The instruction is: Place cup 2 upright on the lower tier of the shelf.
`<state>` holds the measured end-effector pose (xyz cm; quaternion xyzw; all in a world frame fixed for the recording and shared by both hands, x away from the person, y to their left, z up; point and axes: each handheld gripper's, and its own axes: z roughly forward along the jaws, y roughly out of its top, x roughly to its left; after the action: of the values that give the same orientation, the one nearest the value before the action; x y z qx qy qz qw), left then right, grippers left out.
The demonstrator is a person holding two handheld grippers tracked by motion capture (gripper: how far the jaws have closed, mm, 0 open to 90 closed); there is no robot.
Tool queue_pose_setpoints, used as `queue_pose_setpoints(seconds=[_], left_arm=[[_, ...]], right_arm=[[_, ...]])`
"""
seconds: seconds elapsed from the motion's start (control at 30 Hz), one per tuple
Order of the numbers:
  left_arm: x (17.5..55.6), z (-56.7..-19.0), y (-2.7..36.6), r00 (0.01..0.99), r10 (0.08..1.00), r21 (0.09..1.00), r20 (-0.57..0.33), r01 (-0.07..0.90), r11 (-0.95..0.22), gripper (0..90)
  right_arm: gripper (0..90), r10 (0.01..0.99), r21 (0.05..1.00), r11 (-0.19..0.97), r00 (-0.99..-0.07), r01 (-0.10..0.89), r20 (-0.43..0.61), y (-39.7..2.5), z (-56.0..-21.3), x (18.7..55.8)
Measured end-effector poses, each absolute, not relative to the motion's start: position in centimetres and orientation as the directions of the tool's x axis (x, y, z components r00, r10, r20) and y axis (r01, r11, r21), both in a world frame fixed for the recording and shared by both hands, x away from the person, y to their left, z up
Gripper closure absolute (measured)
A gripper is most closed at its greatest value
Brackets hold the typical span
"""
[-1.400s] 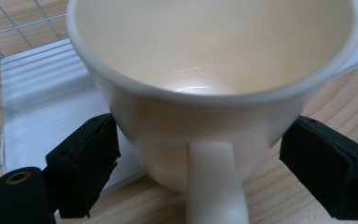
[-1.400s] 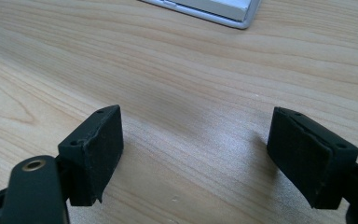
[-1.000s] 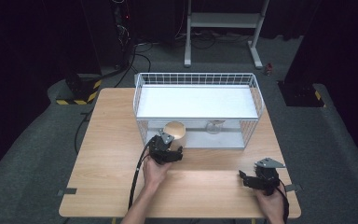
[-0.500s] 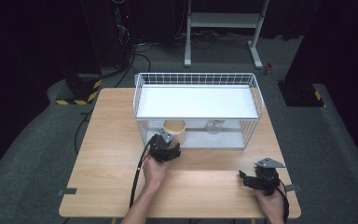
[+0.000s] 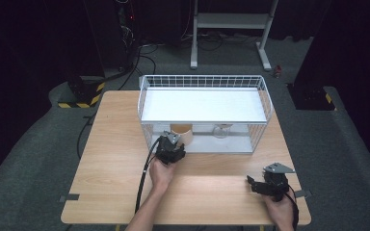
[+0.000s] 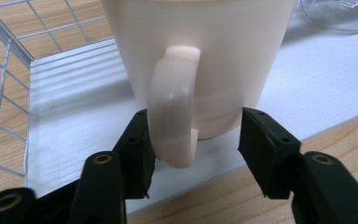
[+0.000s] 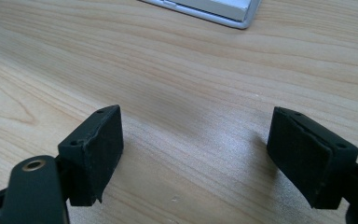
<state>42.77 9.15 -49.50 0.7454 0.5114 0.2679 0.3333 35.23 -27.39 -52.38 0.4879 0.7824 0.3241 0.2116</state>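
Nothing has moved much since the earlier frames: the left gripper (image 5: 172,150) remains at the open front of the rack (image 5: 204,82), and the right gripper (image 5: 269,183) stays low on the table (image 5: 111,159), well apart from the rack.

Left jaws stand wide on either side of the mug (image 6: 200,60), its handle (image 6: 175,102) between them, without clamping. The mug sits on the rack's lower shelf, a glass (image 5: 221,130) beside it. Right jaws gape wide over bare wood, holding nothing.

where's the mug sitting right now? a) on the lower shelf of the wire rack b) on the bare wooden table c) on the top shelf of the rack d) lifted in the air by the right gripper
a: the mug stands on the white lower shelf of the wire rack, with the left gripper open, one jaw on each side of the mug's base.
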Motion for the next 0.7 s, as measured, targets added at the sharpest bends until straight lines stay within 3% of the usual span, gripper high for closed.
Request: queue_pose_setpoints(seconds=[0.7], left_arm=[[44.0, -49.2, 9.5, 0.351, 0.935, 0.749, 0.051, 0.605, -0.268, 64.3]], right_arm=[[18.5, 0.901, 0.713, 0.313, -0.433, 0.627, -0.015, -27.4, -52.4, 35.2]])
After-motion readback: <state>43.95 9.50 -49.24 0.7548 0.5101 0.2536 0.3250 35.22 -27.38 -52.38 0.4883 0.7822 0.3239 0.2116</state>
